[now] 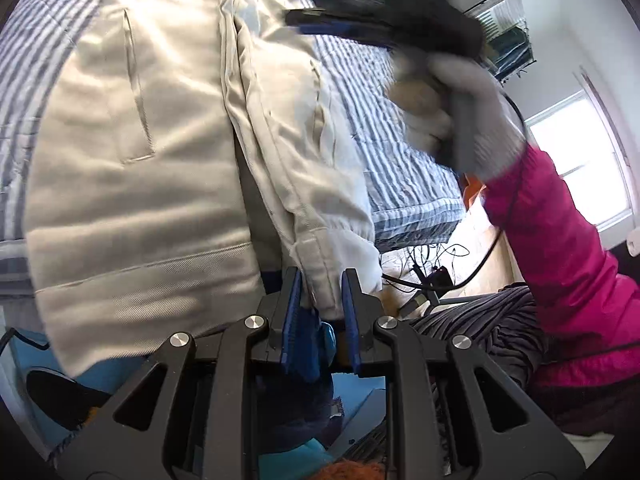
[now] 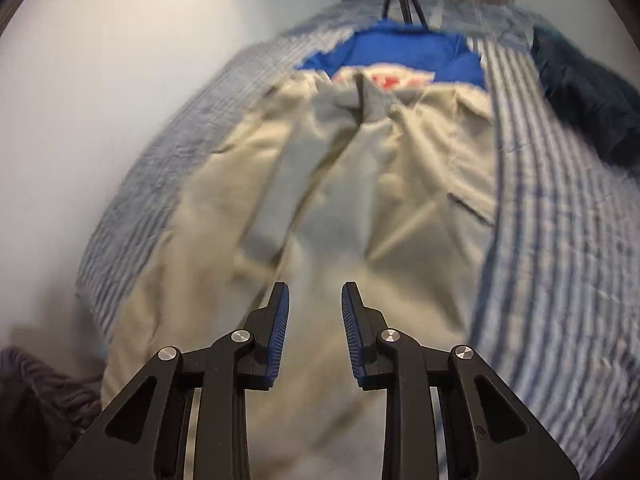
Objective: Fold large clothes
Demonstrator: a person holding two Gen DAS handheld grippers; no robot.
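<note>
A cream jacket lies spread on a blue-and-white striped bedspread. In the left wrist view my left gripper has the jacket's bottom hem corner between its blue pads; the jaws stand a little apart around the cloth. The right gripper shows blurred at the top, held by a gloved hand above the bed. In the right wrist view the right gripper is open and empty, hovering over the jacket, whose collar lies at the far end.
A blue cloth lies beyond the collar and a dark garment sits at the bed's right. A white wall borders the left. Cables lie on the floor beside the bed, below a window.
</note>
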